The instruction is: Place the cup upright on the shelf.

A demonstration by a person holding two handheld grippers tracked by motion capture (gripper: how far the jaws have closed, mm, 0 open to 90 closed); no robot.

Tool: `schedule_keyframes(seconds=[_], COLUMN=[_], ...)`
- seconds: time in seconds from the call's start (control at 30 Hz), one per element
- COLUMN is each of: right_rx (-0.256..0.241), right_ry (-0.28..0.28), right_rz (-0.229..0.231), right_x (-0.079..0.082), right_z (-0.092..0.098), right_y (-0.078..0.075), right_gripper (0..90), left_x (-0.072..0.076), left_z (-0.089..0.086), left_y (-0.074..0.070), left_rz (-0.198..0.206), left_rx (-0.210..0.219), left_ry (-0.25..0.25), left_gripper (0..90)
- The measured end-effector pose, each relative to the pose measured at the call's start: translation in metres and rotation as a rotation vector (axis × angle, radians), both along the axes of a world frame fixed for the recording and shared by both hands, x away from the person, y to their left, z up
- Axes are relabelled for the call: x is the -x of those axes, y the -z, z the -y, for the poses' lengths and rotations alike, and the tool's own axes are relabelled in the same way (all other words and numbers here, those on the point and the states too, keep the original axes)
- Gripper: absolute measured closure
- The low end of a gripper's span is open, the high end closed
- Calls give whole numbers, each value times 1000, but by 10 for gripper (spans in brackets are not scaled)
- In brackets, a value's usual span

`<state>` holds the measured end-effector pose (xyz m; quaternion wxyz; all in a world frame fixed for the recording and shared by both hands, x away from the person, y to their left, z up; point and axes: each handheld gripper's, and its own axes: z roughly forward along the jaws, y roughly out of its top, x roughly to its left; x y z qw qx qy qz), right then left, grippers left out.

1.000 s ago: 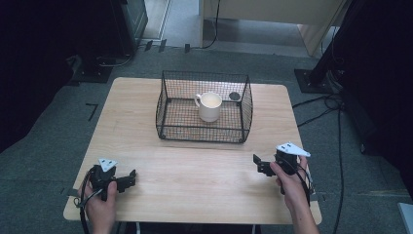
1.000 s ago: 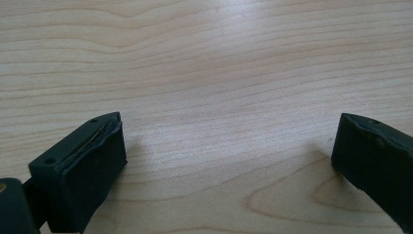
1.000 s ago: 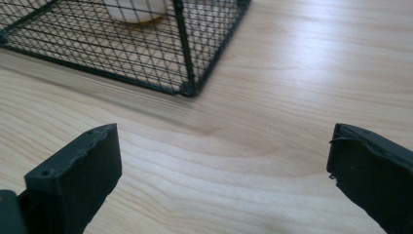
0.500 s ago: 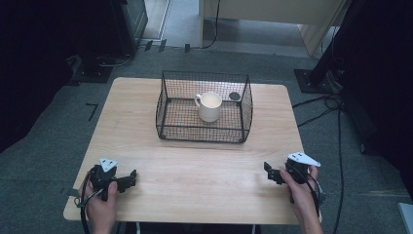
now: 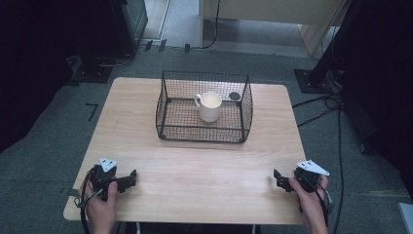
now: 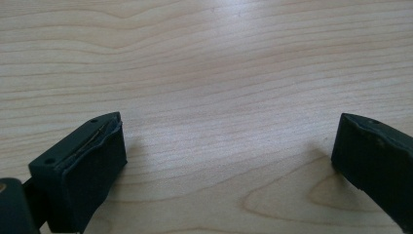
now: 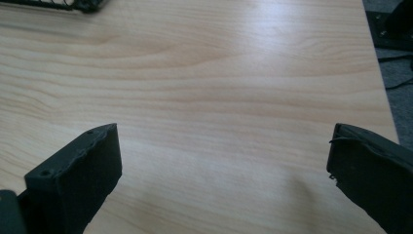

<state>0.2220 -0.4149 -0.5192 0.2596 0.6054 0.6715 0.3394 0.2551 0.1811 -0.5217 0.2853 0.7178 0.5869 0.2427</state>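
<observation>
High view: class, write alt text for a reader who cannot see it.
A white mug stands inside a black wire basket on a wooden table. At the near edge, a person's hands hold the left gripper and right gripper, both empty.

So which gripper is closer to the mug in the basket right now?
Left, though only slightly. The left gripper sits at the table's near left corner, the right gripper at the near right corner. The mug stands upright inside the wire basket at the far middle.
</observation>
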Motion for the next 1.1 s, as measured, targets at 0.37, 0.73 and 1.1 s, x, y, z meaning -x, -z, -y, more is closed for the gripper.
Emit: schedule_keyframes(seconds=[0.37,0.73,1.1], right_rx=[46,56,48], right_ry=[25,4,-11], right_rz=[-40,-69,-74], right_x=[13,18,18], right_z=[9,12,12], right_y=[9,11,11], right_gripper=[0,0,0], left_x=[0,0,0], left_z=[0,0,0], left_y=[0,0,0], left_rz=[0,0,0], left_rx=[0,-1,-2], left_ry=[0,1,3], left_gripper=[0,0,0])
